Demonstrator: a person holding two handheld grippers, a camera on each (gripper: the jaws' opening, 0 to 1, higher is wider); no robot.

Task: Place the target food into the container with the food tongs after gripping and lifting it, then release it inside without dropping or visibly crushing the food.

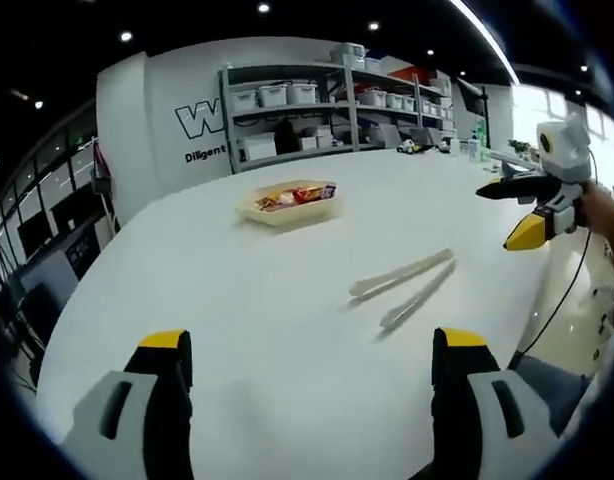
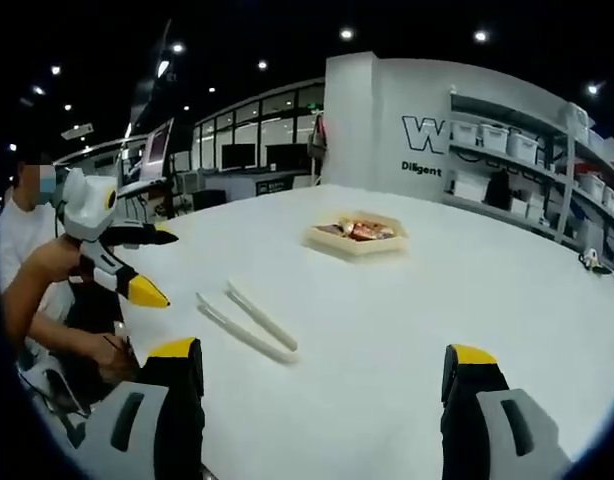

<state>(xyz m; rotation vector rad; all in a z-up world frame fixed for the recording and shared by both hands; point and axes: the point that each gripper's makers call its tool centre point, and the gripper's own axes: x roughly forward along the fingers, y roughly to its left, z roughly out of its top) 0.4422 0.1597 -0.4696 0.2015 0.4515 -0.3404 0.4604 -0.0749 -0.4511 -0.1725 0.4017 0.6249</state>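
Note:
Pale translucent food tongs lie flat on the white table, apart from both grippers. Beyond them sits a shallow beige tray holding colourful red and yellow food packets. My left gripper stands open above the near table, nothing between its yellow-tipped jaws. My right gripper hovers open at the right, above the table's edge. In the right gripper view the tongs lie just ahead of my open right gripper, the tray is farther back, and the left gripper hangs at the left.
Metal shelves with white bins line the far wall behind the table. A person sits at the table's left edge in the right gripper view. A black cable hangs below the right gripper. The table's rounded edge runs close on the right.

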